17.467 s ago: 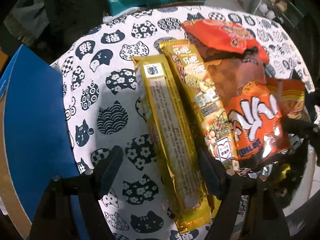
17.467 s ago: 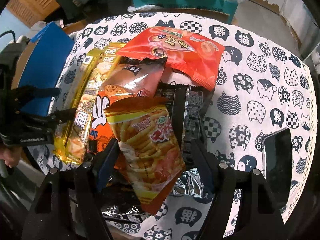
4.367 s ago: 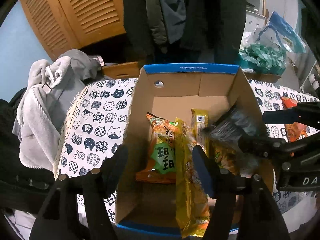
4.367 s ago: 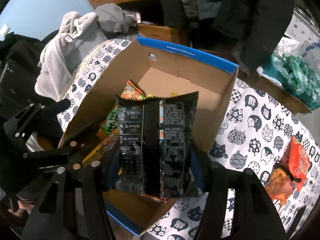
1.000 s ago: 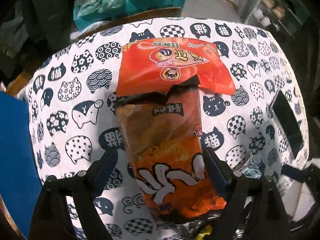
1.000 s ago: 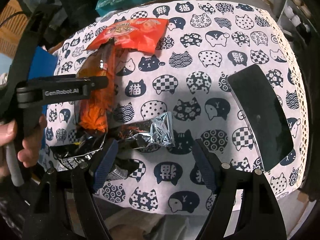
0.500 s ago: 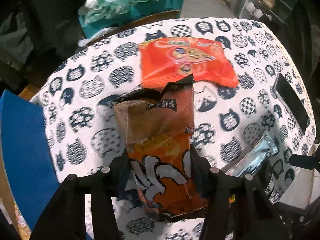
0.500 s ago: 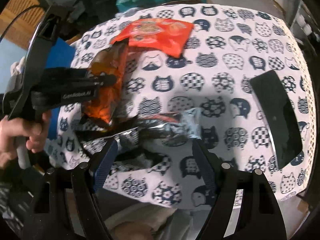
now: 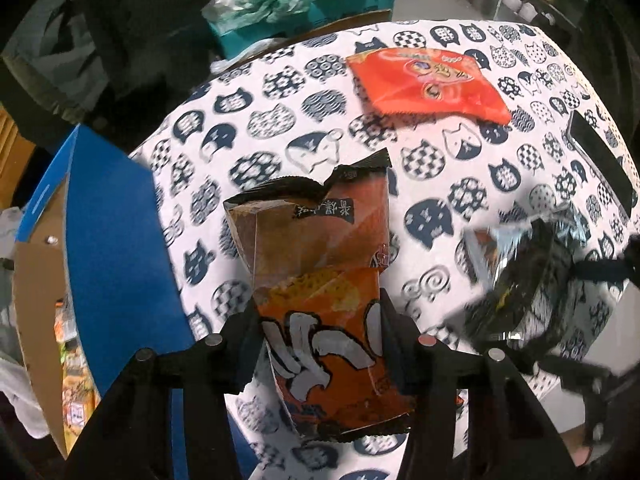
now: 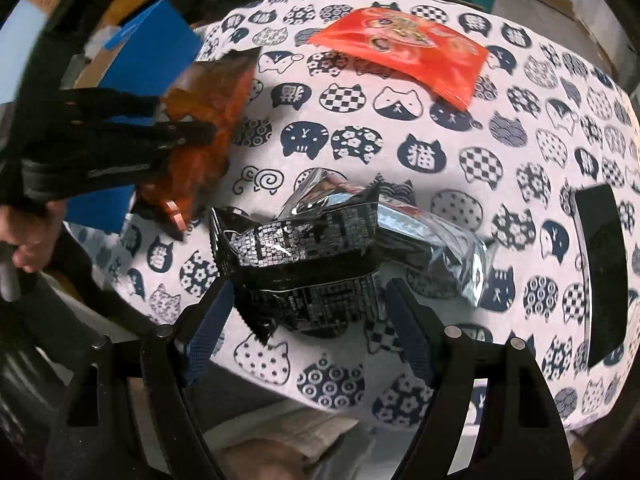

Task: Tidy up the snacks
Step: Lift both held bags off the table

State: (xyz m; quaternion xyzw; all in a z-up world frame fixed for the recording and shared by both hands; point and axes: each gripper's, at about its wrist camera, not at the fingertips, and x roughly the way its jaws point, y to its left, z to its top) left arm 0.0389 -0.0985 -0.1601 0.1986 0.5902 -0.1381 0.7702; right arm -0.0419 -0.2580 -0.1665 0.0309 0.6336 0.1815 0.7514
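A: We've got the orange bag [image 9: 324, 308] pinched in the left gripper [image 9: 320, 344], both fingers pressing its sides near the lower end, and it hangs clear above the tablecloth [image 9: 248, 128].

B: And the box [image 9: 108, 240] sits just to our left, blue wall toward us, with a few snacks visible inside at the near left. I'd say we carry the bag over that wall before we let go, high enough that the dangling end doesn't snag the rim.

A: Which way does it point? Long axis runs away from us along the fingers, black crimped seal at the far end, white lettering at the near end.

B: It looks floppy, folded a little at the middle, so we should keep the squeeze firm and move smoothly.

A: Over on the right gripper [image 10: 308, 312], the black bag [image 10: 300, 264] lies between the fingers, but there are gaps on both sides, so the jaws stand open around it, not gripping. It's blurred, so we're moving.

B: It rests at the near edge of the table, partly over a silver bag [image 10: 432, 236] that stretches off to the right. We'd want to centre on it before closing.

A: The red bag [image 10: 404, 48] waits flat at the far side, and a dark phone [image 10: 600, 264] lies at the right.
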